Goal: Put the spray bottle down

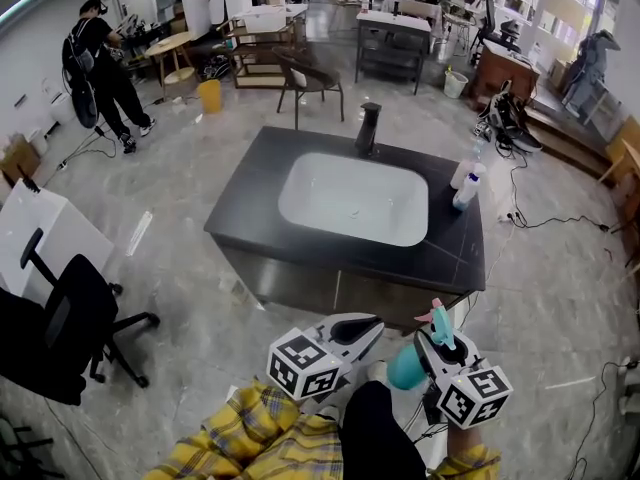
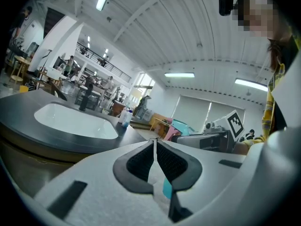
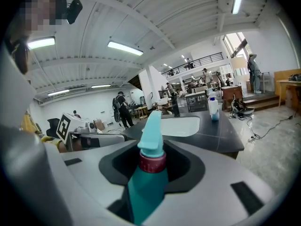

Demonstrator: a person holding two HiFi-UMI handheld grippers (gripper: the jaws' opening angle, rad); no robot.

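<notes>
Right gripper view, R claw point(image 3: 153, 144) clamped on teal spray bottle point(image 3: 147, 192), L claw point(image 2: 154, 146) closed, empty.

Grey marble floor point(image 1: 170, 258), black office chair point(image 1: 60, 333) left, strip lights point(image 3: 124, 48) on white ceiling point(image 3: 155, 13).

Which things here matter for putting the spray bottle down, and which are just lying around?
In the job: spray bottle; right gripper holding it; dark counter, the likely landing spot.

Lying about: two bottles on that counter; tap; office chair; yellow bin.
</notes>
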